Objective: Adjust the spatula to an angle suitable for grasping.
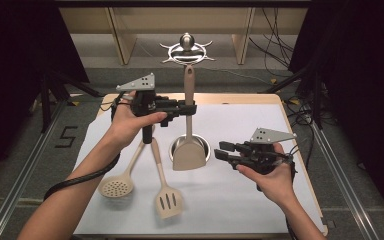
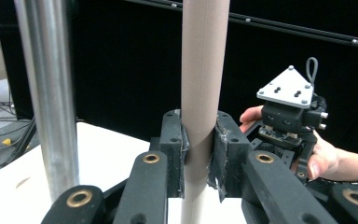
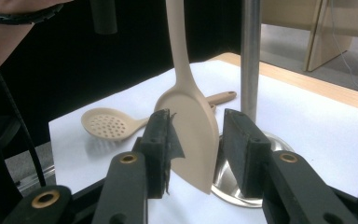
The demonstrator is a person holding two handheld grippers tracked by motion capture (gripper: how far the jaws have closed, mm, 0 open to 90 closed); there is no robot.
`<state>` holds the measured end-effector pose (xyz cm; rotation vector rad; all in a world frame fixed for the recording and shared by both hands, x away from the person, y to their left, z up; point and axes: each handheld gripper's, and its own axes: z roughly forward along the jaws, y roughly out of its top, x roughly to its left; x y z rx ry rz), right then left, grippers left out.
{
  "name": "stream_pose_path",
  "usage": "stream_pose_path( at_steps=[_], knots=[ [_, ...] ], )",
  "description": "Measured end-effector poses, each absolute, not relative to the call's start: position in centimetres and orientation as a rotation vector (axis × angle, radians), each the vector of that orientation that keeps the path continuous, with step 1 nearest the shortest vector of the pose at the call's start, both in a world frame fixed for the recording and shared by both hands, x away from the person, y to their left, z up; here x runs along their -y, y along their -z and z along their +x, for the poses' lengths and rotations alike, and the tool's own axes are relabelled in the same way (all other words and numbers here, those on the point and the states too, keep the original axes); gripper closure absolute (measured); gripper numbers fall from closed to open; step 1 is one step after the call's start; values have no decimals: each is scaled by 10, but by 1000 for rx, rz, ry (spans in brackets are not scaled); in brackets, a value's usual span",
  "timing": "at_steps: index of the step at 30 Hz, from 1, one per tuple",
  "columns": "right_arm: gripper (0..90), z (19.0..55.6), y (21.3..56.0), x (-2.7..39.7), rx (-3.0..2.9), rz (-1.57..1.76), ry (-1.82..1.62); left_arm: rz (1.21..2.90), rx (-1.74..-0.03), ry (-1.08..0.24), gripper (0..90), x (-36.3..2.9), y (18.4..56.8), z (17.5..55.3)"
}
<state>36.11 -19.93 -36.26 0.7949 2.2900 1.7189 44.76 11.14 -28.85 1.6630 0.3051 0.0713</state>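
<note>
In the high view the left gripper (image 1: 189, 108) is clamping the handle of a beige spatula (image 1: 189, 145), which is hanging upright at the table's centre, its blade in front of the round steel base (image 1: 203, 145) of a utensil stand. At 12 o'clock from the grip, the stand's hooked top (image 1: 186, 50) is sitting just above the handle's end. The left gripper view is adding what that angle hides: both pads are pressing the spatula handle (image 2: 200, 93), with the stand's steel pole (image 2: 49, 93) just beside it at 9 o'clock. The right gripper (image 1: 221, 151) is waiting at 3 o'clock of the blade, jaws apart and holding nothing. The right gripper view is showing the blade (image 3: 191, 135) beyond those open jaws and a perforated spoon (image 3: 105, 123) lying on the white table (image 3: 317, 135). A slotted turner (image 1: 167, 200) is lying at 7 o'clock.
</note>
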Motion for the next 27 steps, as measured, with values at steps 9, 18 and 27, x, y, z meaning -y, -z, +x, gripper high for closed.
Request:
stream_pose_path(
  at_steps=[9,18,27],
  knots=[
    [616,360,365,201,-2302,826,-1702,1617,-362,-122,656,-120,290,444],
    [610,360,370,208,-2307,846,-1668,1640,-473,-198,674,-149,284,420],
    [611,358,372,211,-2320,899,-1616,1494,-527,-274,891,-149,260,416]
  ],
)
